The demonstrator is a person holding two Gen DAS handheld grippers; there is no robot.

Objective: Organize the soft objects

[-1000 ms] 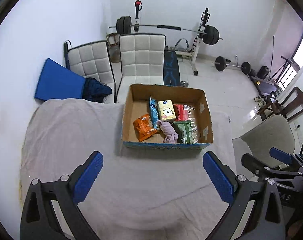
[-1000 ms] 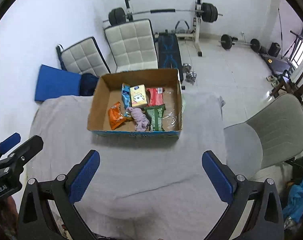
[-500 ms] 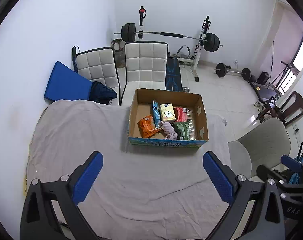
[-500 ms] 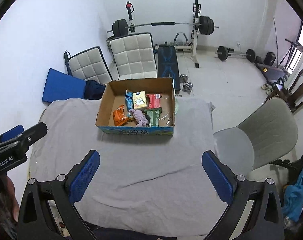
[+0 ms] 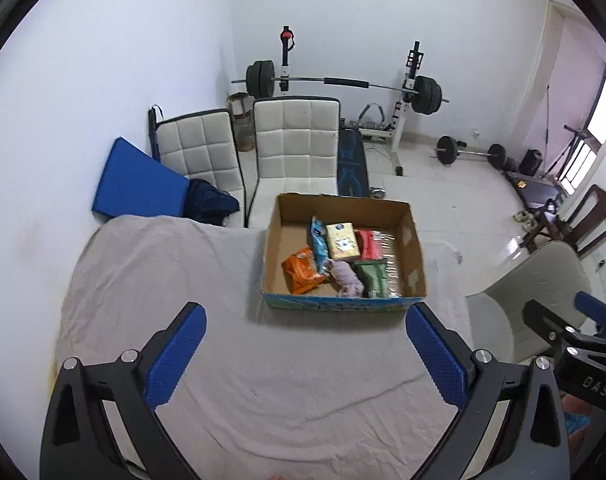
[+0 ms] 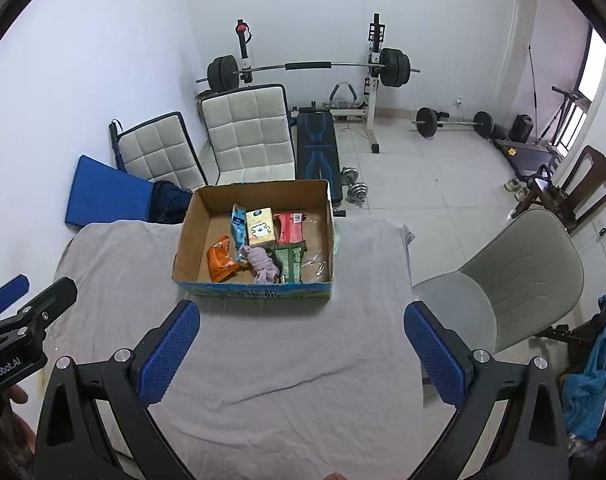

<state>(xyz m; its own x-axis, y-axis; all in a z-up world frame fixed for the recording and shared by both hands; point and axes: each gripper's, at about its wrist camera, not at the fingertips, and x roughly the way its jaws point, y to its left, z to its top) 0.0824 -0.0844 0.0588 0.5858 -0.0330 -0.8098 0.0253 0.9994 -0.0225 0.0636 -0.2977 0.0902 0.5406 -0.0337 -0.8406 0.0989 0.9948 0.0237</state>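
Observation:
An open cardboard box [image 5: 413, 250] [image 6: 189, 240] stands on the grey-clothed table [image 5: 183, 280] [image 6: 283, 340]. Inside lie an orange packet [image 5: 301, 271] [image 6: 221, 264], a blue packet [image 5: 319, 240], a yellow tissue pack [image 5: 342, 241] [image 6: 260, 227], a red pack [image 5: 369, 245] [image 6: 290, 229], a green pack [image 5: 373, 278] [image 6: 287, 263] and a lilac cloth [image 5: 347, 276] [image 6: 263, 266]. My left gripper [image 5: 305, 354] is open and empty, well short of the box. My right gripper [image 6: 301, 350] is open and empty, also short of the box.
Two white padded chairs [image 5: 295, 148] and a blue mat [image 5: 137, 182] stand behind the table. A grey chair [image 6: 519, 280] is at the right edge. A barbell rack [image 6: 307, 68] and weights sit on the floor beyond.
Both grippers have pulled back and up from the box; it looks smaller and farther away. Both stay open and empty.

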